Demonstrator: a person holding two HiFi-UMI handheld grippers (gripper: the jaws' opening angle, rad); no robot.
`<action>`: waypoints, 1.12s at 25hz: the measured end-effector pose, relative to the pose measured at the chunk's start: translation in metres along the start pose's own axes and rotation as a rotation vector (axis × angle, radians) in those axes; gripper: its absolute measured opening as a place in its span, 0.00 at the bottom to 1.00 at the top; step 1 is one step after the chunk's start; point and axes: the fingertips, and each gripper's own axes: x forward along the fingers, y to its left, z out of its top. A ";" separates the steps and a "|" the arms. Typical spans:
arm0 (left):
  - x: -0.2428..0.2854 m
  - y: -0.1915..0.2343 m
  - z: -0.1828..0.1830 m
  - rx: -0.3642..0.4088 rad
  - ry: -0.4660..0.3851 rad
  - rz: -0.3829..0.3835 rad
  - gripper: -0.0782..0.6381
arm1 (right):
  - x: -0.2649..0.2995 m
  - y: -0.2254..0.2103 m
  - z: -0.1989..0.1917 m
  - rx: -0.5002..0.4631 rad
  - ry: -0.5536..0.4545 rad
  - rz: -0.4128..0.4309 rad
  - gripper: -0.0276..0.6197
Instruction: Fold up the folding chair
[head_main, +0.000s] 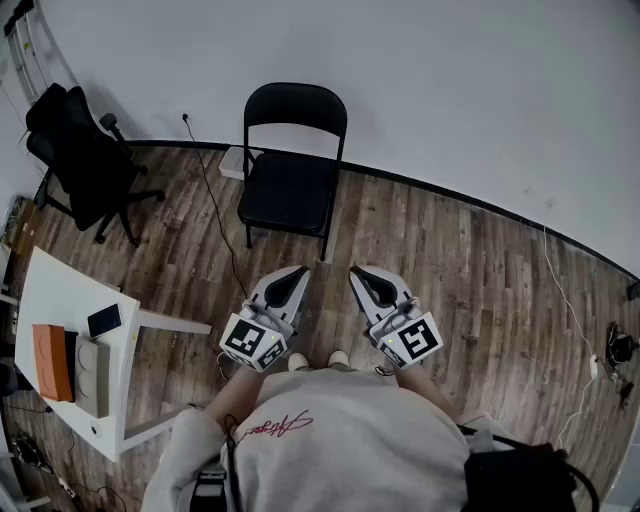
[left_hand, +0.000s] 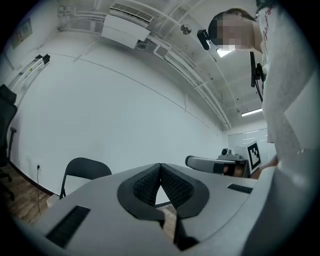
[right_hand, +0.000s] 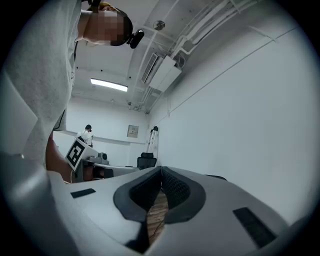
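Black folding chair (head_main: 324, 196) stands open at the wood floor's (head_main: 450, 270) far edge, well apart from the left gripper (head_main: 298, 271) and right gripper (head_main: 355, 271), both pressed together on nothing; they should probably spread first, then take the backrest (head_main: 296, 103) and tip the seat (head_main: 288, 188) up; the orange box (head_main: 50, 360) at the white table's (head_main: 60, 290) left edge hides its contents.

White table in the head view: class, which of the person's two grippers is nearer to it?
Left. The left gripper hangs beside the white table; the right gripper lies beyond the left one, farther from the table.
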 end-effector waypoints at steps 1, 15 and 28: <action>0.001 -0.001 0.000 -0.001 0.001 0.000 0.13 | -0.001 -0.001 0.000 0.000 0.000 -0.001 0.07; 0.008 -0.007 -0.003 0.011 0.004 0.009 0.13 | -0.007 -0.011 0.000 -0.012 0.001 -0.016 0.07; 0.021 -0.009 0.007 0.020 -0.049 0.124 0.13 | -0.012 -0.025 0.000 -0.068 -0.018 0.052 0.07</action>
